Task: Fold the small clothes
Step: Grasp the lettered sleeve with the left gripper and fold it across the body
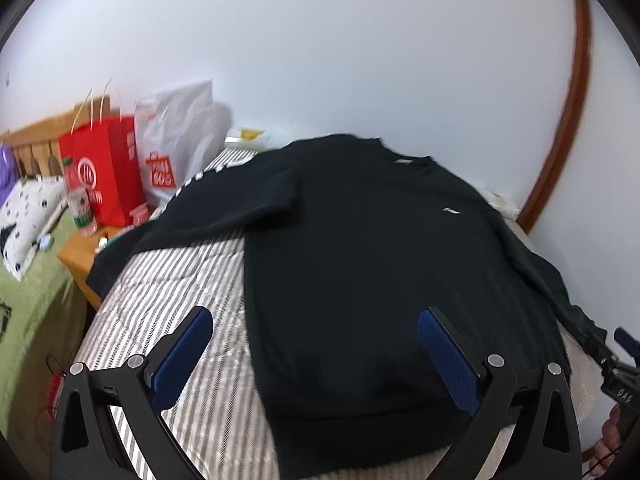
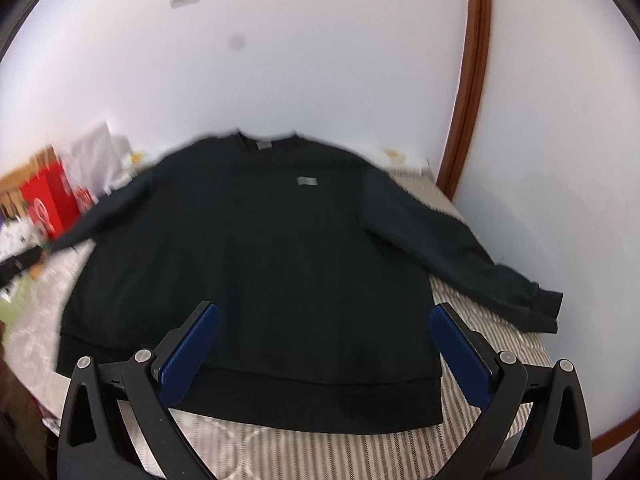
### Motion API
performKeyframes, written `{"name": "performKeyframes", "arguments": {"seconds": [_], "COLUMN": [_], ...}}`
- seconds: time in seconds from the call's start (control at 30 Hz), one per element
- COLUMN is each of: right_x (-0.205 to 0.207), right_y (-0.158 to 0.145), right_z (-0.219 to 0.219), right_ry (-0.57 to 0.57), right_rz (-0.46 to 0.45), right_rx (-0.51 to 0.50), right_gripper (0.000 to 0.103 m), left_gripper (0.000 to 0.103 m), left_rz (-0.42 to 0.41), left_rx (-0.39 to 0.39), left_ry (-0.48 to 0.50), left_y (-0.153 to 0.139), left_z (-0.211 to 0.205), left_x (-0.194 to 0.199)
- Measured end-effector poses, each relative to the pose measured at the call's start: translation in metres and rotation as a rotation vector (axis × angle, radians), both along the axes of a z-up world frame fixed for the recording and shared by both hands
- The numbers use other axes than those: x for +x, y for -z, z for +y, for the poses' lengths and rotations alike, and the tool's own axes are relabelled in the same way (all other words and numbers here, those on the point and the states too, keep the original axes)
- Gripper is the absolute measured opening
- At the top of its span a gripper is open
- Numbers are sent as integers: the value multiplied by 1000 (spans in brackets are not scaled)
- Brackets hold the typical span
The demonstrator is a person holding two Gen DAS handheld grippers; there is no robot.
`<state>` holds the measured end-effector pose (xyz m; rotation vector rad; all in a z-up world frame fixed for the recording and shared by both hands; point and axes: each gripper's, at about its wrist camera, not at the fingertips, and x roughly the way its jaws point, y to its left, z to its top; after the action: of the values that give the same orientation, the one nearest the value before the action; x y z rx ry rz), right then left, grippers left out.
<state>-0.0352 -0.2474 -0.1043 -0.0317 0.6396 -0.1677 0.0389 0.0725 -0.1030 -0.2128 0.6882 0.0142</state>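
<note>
Both sleeves of the black sweatshirt (image 2: pixel 256 248) are spread out to the sides and its body lies flat, front up, on the striped bedcover (image 2: pixel 280 452), which looks like the layout for a first fold. The right gripper (image 2: pixel 324 344) hangs released, jaws wide and empty, at the bottom centre of its frame just above the hem. The left gripper (image 1: pixel 316 356) is likewise spread and holding nothing, low in its frame straddling the garment's left edge.
</note>
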Motion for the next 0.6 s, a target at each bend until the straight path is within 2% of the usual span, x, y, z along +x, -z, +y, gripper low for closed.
{"name": "performKeyframes", "arguments": {"seconds": [0.1, 0.17, 0.3, 0.5, 0.6], "right_x": [22, 35, 70, 120, 141], "right_y": [21, 31, 46, 57, 57], "right_z": [-4, -10, -27, -45, -48], "right_ry": [34, 36, 37, 9, -26], "right_rz": [31, 38, 45, 58, 58], "right_rx": [-20, 6, 88, 150, 176], "right_gripper": [103, 103, 103, 103, 103], "left_gripper": [103, 103, 102, 96, 89], "left_rz": [30, 61, 99, 139, 151], "left_rx": [-57, -102, -134, -212, -253], "left_ry": [-14, -27, -91, -183, -224], "left_y": [17, 31, 50, 67, 74], "left_z": [20, 36, 64, 100, 114], "left_x": [16, 30, 55, 95, 114]}}
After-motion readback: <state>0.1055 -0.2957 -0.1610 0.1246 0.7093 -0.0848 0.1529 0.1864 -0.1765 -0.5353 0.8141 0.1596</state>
